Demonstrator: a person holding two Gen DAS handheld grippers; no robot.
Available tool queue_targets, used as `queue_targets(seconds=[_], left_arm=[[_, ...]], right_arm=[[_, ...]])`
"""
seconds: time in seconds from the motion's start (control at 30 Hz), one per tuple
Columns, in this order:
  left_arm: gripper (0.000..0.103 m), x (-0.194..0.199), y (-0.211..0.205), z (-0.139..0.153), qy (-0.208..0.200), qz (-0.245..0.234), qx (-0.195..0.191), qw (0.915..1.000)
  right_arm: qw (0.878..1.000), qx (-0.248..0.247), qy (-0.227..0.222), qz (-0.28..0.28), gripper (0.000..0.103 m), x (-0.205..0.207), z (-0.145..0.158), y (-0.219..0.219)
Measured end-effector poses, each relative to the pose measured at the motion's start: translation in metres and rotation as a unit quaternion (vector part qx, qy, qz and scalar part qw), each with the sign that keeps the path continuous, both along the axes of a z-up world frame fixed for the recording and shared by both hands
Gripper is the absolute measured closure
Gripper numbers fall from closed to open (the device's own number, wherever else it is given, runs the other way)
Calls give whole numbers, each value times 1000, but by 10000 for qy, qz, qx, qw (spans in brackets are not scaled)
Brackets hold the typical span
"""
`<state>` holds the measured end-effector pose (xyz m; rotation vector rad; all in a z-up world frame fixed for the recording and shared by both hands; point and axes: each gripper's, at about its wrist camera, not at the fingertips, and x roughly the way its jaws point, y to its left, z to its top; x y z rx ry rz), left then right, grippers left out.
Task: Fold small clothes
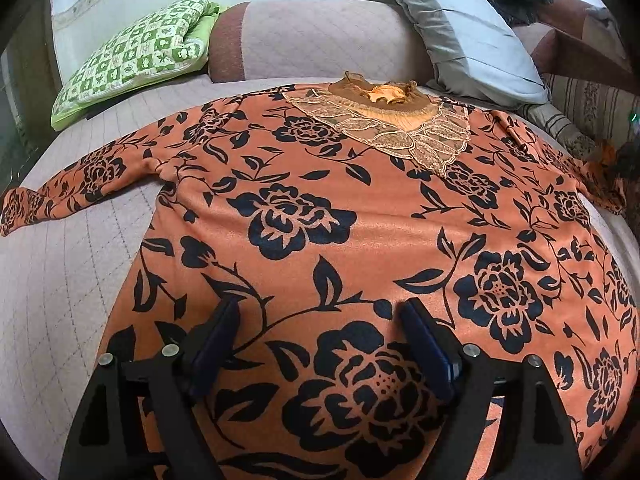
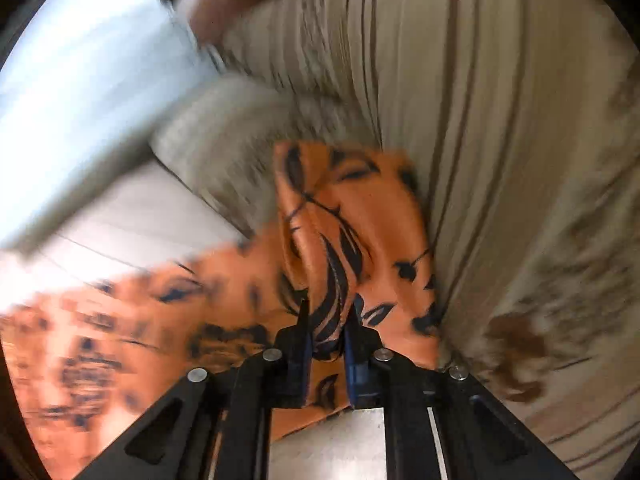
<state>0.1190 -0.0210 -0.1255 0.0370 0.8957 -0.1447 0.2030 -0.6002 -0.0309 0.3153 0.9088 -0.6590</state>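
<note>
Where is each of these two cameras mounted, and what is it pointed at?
Left wrist: rides the left gripper, angled down over the orange flowered top spread on a sofa; its open jaws show.
Right wrist: rides the right gripper, angled down at the top's sleeve beside a striped cushion; its jaws pinch the sleeve.
Shared: the same orange top.

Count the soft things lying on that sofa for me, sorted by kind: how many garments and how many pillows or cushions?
Garments: 1, the orange floral top
Pillows or cushions: 3, the green checked pillow, the grey-and-white pillow and the striped beige cushion
Total: 4
A dark furry thing at the top right is too unclear to sort.
</note>
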Motion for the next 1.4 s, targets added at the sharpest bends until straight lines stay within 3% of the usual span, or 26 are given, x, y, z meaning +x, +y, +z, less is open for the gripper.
queue_targets(seconds=[0.1,0.2,0.33,0.43,0.53,0.63,0.67,0.77,0.87,0.93,1.03,1.1,1.13,1.17,1.23,1.27,1.3,1.33,1.4], left_arm=[[19,0,5,3,50,74,-158,9998],[19,1,14,6,99,219,-379,9990],[19,2,30,10,133,505,-663,9964],[19,4,41,12,186,719,-866,9935],[19,6,48,14,202,858,-1048,9906],[19,7,51,14,202,933,-1116,9891],[19,8,51,14,213,944,-1121,9890],[19,6,50,15,196,931,-1099,9894],[19,5,51,16,189,959,-1144,9886],[19,7,51,16,211,1003,-1204,9874],[19,7,53,15,201,1015,-1200,9874],[19,7,52,15,207,1016,-1188,9875],[19,6,52,14,193,1019,-1170,9877],[19,6,52,14,188,1015,-1153,9880],[19,7,51,13,186,1016,-1108,9885],[19,8,50,14,185,1030,-1105,9884],[19,8,50,14,183,1039,-1107,9882],[19,8,49,14,185,1042,-1097,9883],[19,7,49,14,152,1026,-1074,9888]], right_arm=[[9949,561,-551,639,90,-2,57,34],[9783,1097,-1024,1429,90,2,107,96],[9498,1741,-1234,2286,90,28,131,194],[9283,2191,-1145,2777,90,50,110,273],[9118,2563,-923,3072,90,72,65,342],[9046,2634,-572,3302,89,98,5,401],[9022,2739,-304,3319,89,107,-27,420],[9051,2940,206,3066,85,117,-90,441],[9040,2889,38,3152,85,114,-77,448],[8871,2896,-95,3593,85,118,-57,465],[8730,3020,-445,3804,85,120,-30,476],[8740,2838,-126,3942,84,123,-42,489],[8763,2740,251,3955,81,126,-61,495],[8726,2803,636,3950,65,126,-85,499],[8658,2806,26,4143,64,111,-87,494],[8529,2930,-66,4320,45,105,-82,494],[8448,3023,22,4414,18,108,-80,499],[8408,3039,204,4475,9,105,-74,500],[8317,3153,-1,4569,5,93,-53,484]])
